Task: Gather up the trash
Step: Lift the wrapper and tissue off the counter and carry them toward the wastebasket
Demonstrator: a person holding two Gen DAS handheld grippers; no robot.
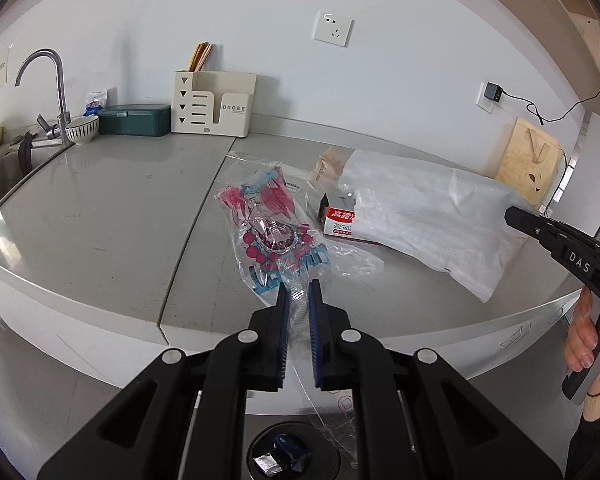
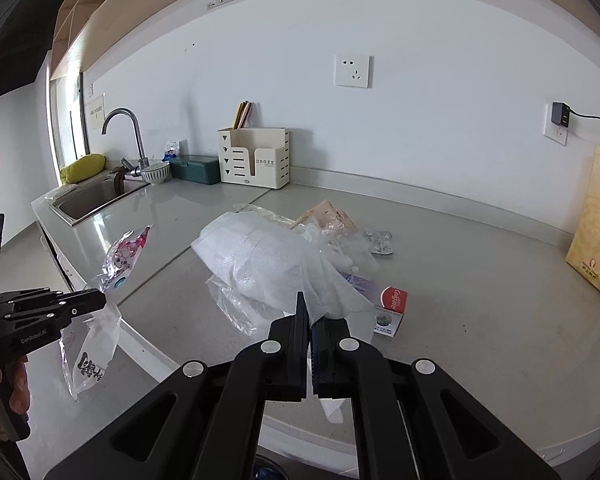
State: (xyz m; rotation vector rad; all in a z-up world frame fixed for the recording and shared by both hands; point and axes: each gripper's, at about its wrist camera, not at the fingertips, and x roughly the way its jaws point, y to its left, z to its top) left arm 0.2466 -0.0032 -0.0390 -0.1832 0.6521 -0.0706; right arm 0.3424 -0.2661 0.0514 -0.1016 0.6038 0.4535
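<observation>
Two labels read clearly: "DROEE" on the cream organiser (image 2: pixel 254 158), "Colgate" on the toothpaste box (image 2: pixel 392 310) on the bench (image 2: pixel 480 280). Left gripper (image 1: pixel 299 294) fingers pinch the printed plastic wrapper (image 1: pixel 270 232) over the bench edge; right gripper (image 2: pixel 309 312) fingers clamp the white tissue sheet (image 2: pixel 276 264).

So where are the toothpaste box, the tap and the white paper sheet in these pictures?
toothpaste box (image 1: pixel 339 222), left wrist view, on its red printed end.
tap (image 1: pixel 56 80), left wrist view, on the upright part of its curved neck.
white paper sheet (image 2: pixel 268 256), right wrist view, on its crumpled middle.
</observation>
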